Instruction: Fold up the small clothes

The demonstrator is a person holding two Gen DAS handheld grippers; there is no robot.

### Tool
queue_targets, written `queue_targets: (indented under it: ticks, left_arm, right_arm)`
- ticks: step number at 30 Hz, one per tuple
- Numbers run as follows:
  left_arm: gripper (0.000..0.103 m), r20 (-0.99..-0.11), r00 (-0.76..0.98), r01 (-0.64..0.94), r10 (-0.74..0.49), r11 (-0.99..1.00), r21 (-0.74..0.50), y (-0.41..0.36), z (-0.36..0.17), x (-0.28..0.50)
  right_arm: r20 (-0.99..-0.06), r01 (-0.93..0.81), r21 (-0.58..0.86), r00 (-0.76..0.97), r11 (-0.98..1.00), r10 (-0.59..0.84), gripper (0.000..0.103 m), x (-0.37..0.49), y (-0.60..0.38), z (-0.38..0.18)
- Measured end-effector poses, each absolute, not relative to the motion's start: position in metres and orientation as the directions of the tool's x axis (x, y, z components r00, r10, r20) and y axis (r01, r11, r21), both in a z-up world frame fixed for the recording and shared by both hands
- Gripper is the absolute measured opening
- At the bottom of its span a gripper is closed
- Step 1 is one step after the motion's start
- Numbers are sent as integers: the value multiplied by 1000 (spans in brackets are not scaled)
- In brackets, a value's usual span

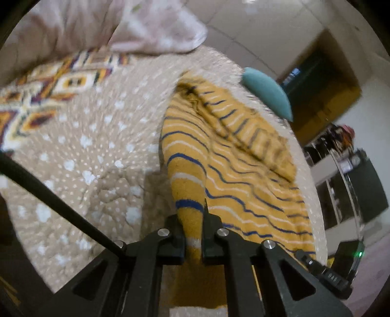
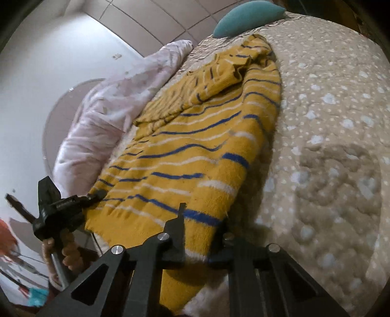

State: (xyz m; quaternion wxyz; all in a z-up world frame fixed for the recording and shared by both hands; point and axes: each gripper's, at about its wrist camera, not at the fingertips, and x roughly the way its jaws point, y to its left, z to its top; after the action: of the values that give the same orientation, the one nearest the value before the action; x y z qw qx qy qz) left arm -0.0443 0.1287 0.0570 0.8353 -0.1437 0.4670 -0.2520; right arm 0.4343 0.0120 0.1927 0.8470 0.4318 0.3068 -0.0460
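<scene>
We stand over a bed covered by a beige spotted bedspread (image 2: 329,117), and on it lies the one garment we are working, a mustard-yellow fuzzy top with blue and white stripes (image 2: 195,151), spread lengthwise with its near hem toward us and its far end bunched into loose folds near a teal cushion (image 2: 246,17). We judge the fold barely begun: the body lies mostly flat in one layer, the far part is rumpled and not squared, and no tidy crease shows, so nearly all the folding is left. Our left gripper (image 1: 192,234) has its jaws closed on a near corner of the top, cloth pinched between them. Our right gripper (image 2: 202,234) sits at the other near corner with hem cloth between its fingers, apparently pinched too, though its jaws stand wider. For room, the bedspread to the right of the top in the right wrist view is bare and wide. The other side is tighter: a pale pink duvet (image 2: 117,102) lies heaped just beside the top's long edge, a patterned blanket (image 1: 48,92) lies beyond, and the bed's near edge drops away just below the hem.
</scene>
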Motion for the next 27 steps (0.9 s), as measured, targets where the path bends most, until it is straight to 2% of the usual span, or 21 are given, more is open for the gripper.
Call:
queue_targets:
  ticks: [5,9,12,19,23,27]
  left_arm:
    - [8,-695,434,360,-573,818,-449,140,71,-98]
    - [8,-769,397,355,-502,856,-375,141,42,-116]
    - [8,-780,361,316,-511,854,-414,146,33,-105]
    - [8,-689,434,365,-580,813,-455,126,91,-42]
    - [8,-672,479,358,-565,825,-438,92,113,21]
    - [8,-693,438,296,-573,820,-490,67,104,79]
  right_arm:
    - [-524,288,723,821,628,226,12,384,34,211]
    - [-594,306,674,766,673,246,12,375,53,200]
    - [-582,303,691,771,656,257,12,379,47,198]
    - [-505,191,666,826,721,248,12,421,17,255]
    - [-479,191,632,858,751,185,12,461,-17,286]
    - [-485,246,630,866,736,126,12,510,-58,293]
